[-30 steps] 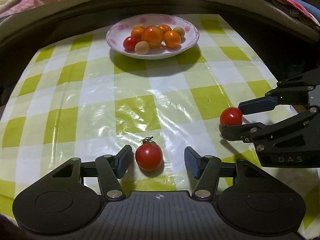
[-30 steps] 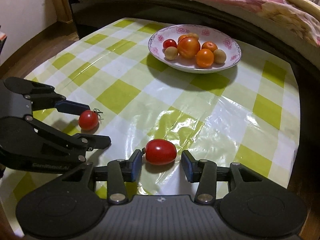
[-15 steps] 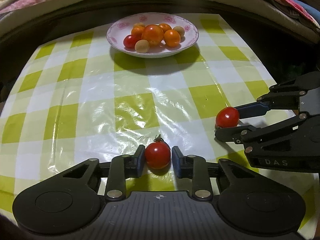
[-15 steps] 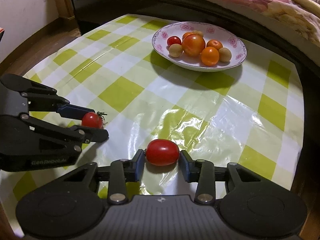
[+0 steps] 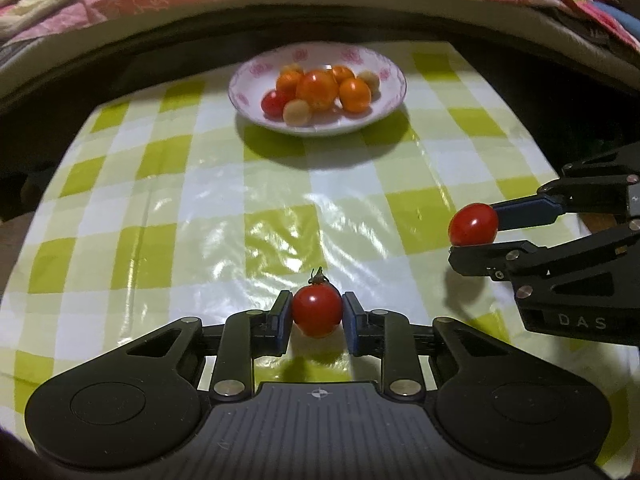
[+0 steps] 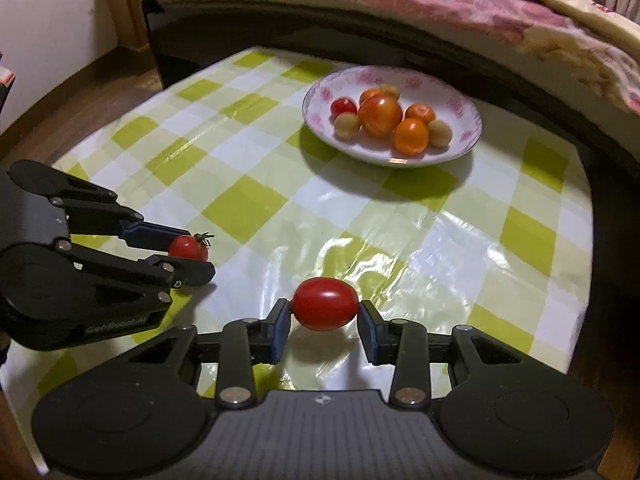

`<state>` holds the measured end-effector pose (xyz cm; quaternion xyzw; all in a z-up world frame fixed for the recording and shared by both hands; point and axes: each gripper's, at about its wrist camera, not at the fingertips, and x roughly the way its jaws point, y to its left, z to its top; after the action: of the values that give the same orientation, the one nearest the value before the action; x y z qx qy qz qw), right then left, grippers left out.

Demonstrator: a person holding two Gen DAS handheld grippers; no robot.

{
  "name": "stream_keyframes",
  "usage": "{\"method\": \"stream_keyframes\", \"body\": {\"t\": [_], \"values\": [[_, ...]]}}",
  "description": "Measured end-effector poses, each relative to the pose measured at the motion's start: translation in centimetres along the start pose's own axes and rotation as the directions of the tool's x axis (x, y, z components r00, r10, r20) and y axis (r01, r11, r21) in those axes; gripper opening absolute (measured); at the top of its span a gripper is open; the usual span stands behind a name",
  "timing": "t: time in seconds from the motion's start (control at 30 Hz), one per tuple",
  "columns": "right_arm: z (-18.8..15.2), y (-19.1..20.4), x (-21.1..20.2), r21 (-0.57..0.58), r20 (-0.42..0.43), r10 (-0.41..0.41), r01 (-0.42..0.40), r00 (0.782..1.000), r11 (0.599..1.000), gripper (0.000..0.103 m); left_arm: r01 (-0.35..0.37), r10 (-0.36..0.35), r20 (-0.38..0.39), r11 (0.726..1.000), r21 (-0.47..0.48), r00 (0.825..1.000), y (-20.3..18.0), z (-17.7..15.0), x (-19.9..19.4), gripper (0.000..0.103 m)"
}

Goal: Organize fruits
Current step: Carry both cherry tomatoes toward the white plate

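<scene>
Glossy green-and-white checked plastic tablecloth (image 5: 168,216) covers the table, with a rumpled pink quilt (image 6: 400,4) on the bed behind. At the far end a white plate (image 5: 384,68) with pink flowers holds round orange, red and pale fruits. Nearer, the left gripper (image 5: 316,316) is clamped narrowly on a round tomato (image 5: 317,310) with a green stem, and the right gripper (image 6: 325,312) pinches an oval tomato (image 6: 325,309) end to end. Only the right view shows the wooden floor (image 6: 80,92) and pale wall (image 6: 52,16).
</scene>
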<state>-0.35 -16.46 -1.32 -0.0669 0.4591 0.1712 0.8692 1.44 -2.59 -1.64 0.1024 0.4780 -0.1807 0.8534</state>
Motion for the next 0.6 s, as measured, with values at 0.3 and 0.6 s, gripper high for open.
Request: {"method": "stream_keyframes", "body": {"t": [0.3, 0.6], "values": [[1.5, -1.1, -3.1, 0.052, 0.093, -0.025, 0.021, 0.995, 0.998, 0.039, 0.014, -0.016, 0.061, 0.999, 0.034, 0.998, -0.6, 2.6, -1.2, 0.034], [3.8, -3.0, -0.8, 0.112, 0.087, -0.044, 0.034, 0.995, 0.993, 0.039, 0.058, -0.056, 0.099, 0.998, -0.014, 0.993, 1.0, 6.3, 1.0, 0.034]]}}
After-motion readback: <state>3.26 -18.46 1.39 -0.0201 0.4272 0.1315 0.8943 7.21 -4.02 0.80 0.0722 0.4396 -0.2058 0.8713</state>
